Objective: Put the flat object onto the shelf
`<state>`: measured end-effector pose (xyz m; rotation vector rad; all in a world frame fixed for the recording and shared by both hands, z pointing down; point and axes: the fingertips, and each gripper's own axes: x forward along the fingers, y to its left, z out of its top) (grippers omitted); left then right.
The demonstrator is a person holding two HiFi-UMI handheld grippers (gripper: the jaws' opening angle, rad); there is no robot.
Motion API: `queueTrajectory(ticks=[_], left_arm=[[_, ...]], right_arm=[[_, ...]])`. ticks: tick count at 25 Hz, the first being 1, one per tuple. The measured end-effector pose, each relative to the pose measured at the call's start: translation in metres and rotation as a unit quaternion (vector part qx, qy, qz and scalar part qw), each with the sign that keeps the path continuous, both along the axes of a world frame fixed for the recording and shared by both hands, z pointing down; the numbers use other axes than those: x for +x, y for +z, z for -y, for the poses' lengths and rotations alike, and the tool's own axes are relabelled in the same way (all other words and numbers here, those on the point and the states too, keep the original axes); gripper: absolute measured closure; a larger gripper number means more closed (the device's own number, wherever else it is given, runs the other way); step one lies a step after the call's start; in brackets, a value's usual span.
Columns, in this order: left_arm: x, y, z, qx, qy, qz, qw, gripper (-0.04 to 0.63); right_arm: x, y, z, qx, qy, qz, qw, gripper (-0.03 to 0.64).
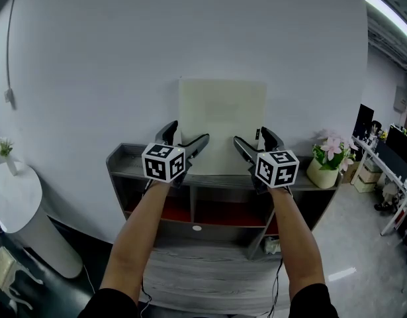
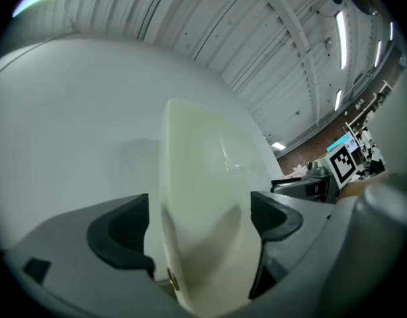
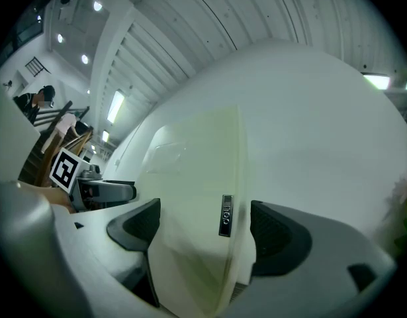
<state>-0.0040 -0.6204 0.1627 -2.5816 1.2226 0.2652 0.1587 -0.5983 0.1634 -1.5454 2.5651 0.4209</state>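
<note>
A flat cream panel (image 1: 222, 121) stands upright on the top board of a grey shelf unit (image 1: 124, 159), leaning on the white wall. My left gripper (image 1: 188, 132) is open around its lower left edge, and my right gripper (image 1: 251, 136) is open around its lower right edge. In the left gripper view the panel (image 2: 203, 197) fills the space between the spread jaws of the left gripper (image 2: 200, 220), with a gap at the left pad. In the right gripper view the panel (image 3: 196, 197), with a small black button strip (image 3: 225, 215) on its edge, stands between the wide jaws of the right gripper (image 3: 203, 224).
A pot of pink flowers (image 1: 325, 161) sits at the shelf's right end. Lower shelf compartments (image 1: 216, 214) have red insides. A white round pedestal table (image 1: 18, 204) with a small vase (image 1: 6, 152) stands at the left. Desks and boxes (image 1: 382, 171) crowd the far right.
</note>
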Motion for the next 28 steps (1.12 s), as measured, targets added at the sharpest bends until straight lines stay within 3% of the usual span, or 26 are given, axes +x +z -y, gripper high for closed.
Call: queueTrajectory(ticks=[4,9,11,14,15,17,19,21,28], left_arm=[[-0.017,-0.005,-0.018,0.018,-0.016,-0.020,0.9995,0.123],[-0.036,-0.004,-0.082,0.068,-0.032,-0.073,0.9945,0.126],[-0.036,0.002,-0.107,0.088,-0.036,-0.076,0.9926,0.137],[-0.038,0.017,-0.135,0.115,-0.064,-0.069,0.9889,0.268],[-0.040,0.024,-0.140,0.117,-0.077,-0.068,0.9877,0.335],[-0.045,0.042,-0.147,0.108,-0.108,-0.064,0.9862,0.451],[-0.049,0.063,-0.154,0.091,-0.127,-0.058,0.9860,0.546],[-0.049,0.082,-0.158,0.071,-0.125,-0.058,0.9880,0.586],[-0.036,0.141,-0.167,0.013,-0.099,-0.043,0.9941,0.589]], right_arm=[[0.012,-0.004,-0.016,0.028,0.028,0.014,0.999,0.207],[0.024,-0.001,-0.072,0.106,0.060,0.036,0.992,0.208],[0.019,0.008,-0.093,0.123,0.060,0.036,0.990,0.209],[0.006,0.025,-0.126,0.137,0.052,0.036,0.989,0.230],[0.006,0.029,-0.137,0.142,0.055,0.041,0.987,0.300],[0.007,0.039,-0.156,0.149,0.061,0.059,0.985,0.481],[0.002,0.055,-0.167,0.140,0.062,0.066,0.986,0.565],[-0.006,0.077,-0.169,0.117,0.058,0.058,0.990,0.590],[-0.019,0.133,-0.176,0.068,0.066,0.020,0.995,0.592]])
